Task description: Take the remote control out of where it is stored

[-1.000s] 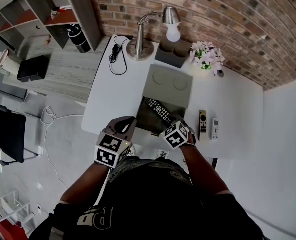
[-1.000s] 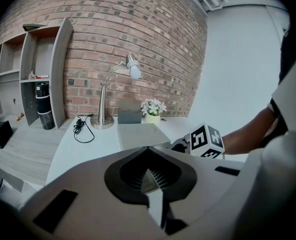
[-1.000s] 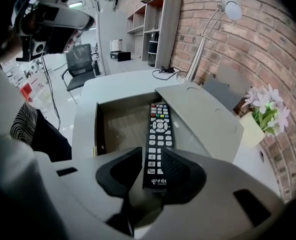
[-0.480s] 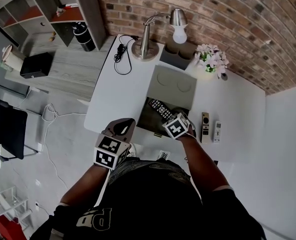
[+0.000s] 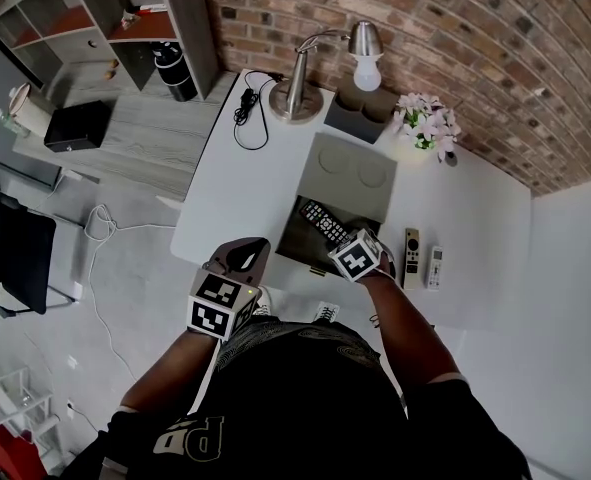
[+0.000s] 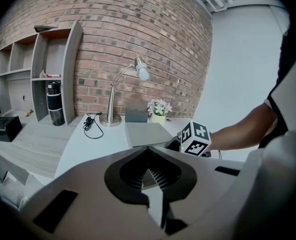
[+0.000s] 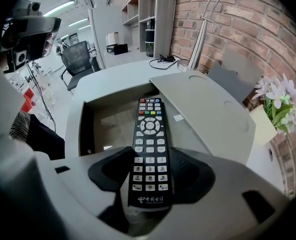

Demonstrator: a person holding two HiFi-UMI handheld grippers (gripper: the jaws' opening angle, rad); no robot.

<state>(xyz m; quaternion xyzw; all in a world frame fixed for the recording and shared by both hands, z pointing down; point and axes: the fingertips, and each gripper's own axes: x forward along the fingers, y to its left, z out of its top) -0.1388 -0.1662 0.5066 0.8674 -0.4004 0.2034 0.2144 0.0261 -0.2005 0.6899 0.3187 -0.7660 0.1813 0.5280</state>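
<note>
Remote control [image 7: 149,154]: black, buttons up, lying in the open compartment [image 7: 90,129] sunk into the white counter [image 5: 245,188], beside the raised grey lid [image 7: 208,109]
Long axis: runs straight away from the right gripper [image 7: 150,176], in line with the way its jaws point; near end with the printed logo is closest, coloured buttons at the far end
Right jaws: have just been opening and now stand wide apart, with the near end of the remote between them and a gap showing on either side, so no clamp yet
Left gripper [image 6: 149,181]: jaws together on nothing, held back at the counter's near edge, well apart from the compartment
Nearer hand: the right, by a clear margin
Coming move, as I judge it: close the right jaws across the remote's narrow width, then lift it clear of the compartment rim
Also on counter: two small remotes [image 5: 411,251] to the right, already outside
</note>
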